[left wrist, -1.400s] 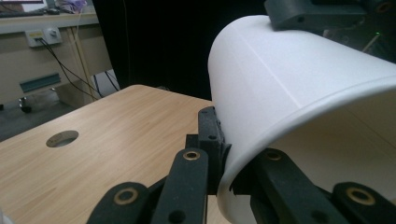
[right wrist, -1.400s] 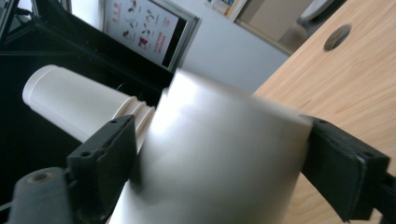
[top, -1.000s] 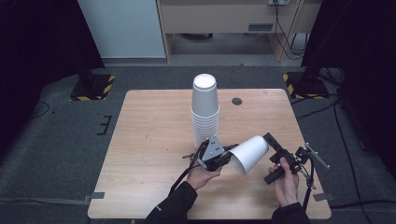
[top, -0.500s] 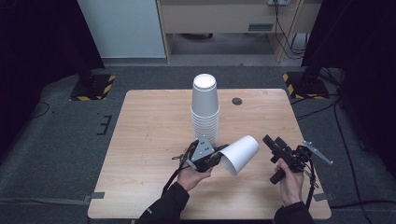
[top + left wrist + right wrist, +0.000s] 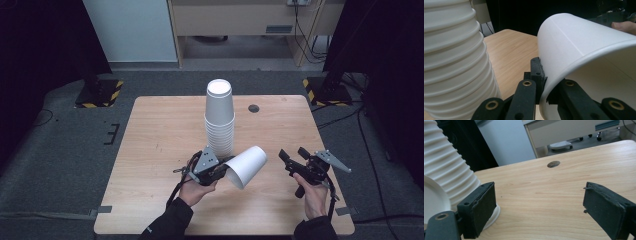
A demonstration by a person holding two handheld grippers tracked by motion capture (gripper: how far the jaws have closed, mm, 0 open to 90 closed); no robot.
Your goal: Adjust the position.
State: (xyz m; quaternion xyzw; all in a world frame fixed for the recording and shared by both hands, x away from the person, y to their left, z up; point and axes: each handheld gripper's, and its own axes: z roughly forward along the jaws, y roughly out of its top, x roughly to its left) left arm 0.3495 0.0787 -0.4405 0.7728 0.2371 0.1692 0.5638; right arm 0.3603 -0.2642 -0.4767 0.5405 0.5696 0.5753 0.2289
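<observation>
A tall stack of white paper cups stands upside down at mid-table; its ribbed rims show close up in the left gripper view and the right gripper view. A single white cup lies tilted in the air just in front of the stack. My left gripper is shut on that single cup at its rim, one jaw inside and one outside. My right gripper is open to the right of the cup, apart from it. Its pads are spread wide, with the cup's base at the left edge.
The wooden table has a small dark round hole at the back right, also visible past the right gripper's jaws. Dark curtains, stands with striped bases and a cabinet lie beyond the table.
The left gripper has carried the single cup slightly left, nearer the stack. The right gripper has shifted left and up, its open jaws turned toward the cup.
</observation>
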